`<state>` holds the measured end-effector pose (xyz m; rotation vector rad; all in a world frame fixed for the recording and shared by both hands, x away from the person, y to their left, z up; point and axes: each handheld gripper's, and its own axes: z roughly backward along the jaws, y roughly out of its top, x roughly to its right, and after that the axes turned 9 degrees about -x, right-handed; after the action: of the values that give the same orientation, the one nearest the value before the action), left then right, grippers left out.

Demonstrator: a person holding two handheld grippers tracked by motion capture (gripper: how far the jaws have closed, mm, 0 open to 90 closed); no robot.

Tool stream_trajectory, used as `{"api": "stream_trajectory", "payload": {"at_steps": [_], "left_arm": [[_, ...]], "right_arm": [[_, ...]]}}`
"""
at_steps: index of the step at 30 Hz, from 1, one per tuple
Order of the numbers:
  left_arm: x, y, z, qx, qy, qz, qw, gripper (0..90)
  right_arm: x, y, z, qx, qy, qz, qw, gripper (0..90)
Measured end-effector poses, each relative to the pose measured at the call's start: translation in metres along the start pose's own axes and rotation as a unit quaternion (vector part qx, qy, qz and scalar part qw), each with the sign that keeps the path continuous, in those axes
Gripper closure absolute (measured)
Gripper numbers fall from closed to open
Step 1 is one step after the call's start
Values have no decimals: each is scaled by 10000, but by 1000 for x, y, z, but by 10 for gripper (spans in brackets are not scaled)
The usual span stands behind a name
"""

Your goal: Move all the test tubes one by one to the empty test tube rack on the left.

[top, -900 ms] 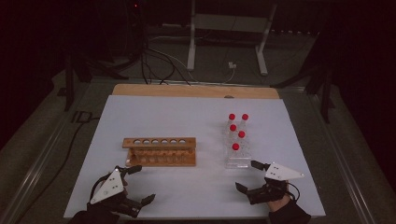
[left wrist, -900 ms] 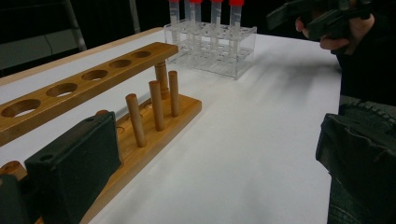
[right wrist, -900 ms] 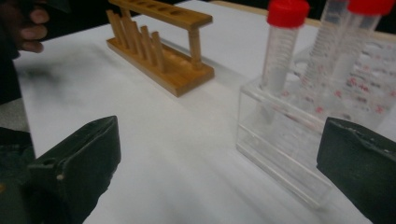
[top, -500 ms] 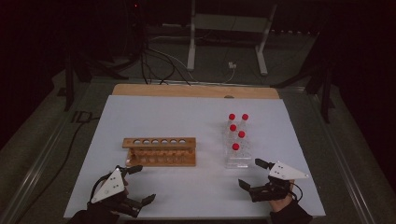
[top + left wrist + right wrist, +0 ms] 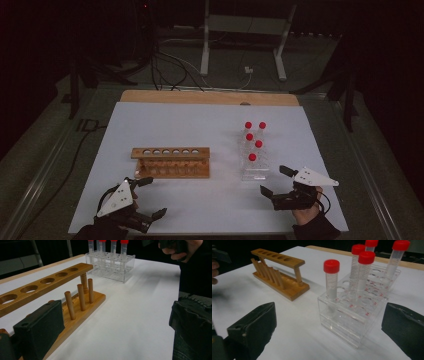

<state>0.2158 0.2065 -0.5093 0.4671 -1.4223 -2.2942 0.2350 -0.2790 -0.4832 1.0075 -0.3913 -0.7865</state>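
Red-capped clear plastic tubes in their transparent rack at frame centre await my spread, empty right gripper, which next must close on the nearest one.

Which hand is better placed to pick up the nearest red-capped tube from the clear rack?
Right. The right gripper sits open just beside the clear rack, with the nearest red-capped tube straight ahead between its jaws. The left gripper is by the wooden rack, farther from the tubes.

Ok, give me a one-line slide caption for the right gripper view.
Open right gripper faces a clear rack holding five red-capped tubes; empty wooden rack behind.
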Motion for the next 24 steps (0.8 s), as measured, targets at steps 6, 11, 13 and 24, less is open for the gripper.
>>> {"api": "stream_trajectory", "payload": {"at_steps": [6, 11, 13, 24], "left_arm": [[0, 0, 0, 1, -19, 17, 10000, 4], [0, 0, 0, 9, -6, 6, 10000, 4], [0, 0, 1, 24, -21, 27, 10000, 4], [1, 1, 1, 25, -40, -8, 10000, 4]], "right_arm": [[-3, 13, 4, 45, -34, 59, 10000, 0], [-4, 19, 6, 117, -14, 67, 9999, 0], [-5, 22, 7, 133, -29, 69, 9999, 0], [-12, 38, -3, 105, -116, 197, 9997, 0]]}}
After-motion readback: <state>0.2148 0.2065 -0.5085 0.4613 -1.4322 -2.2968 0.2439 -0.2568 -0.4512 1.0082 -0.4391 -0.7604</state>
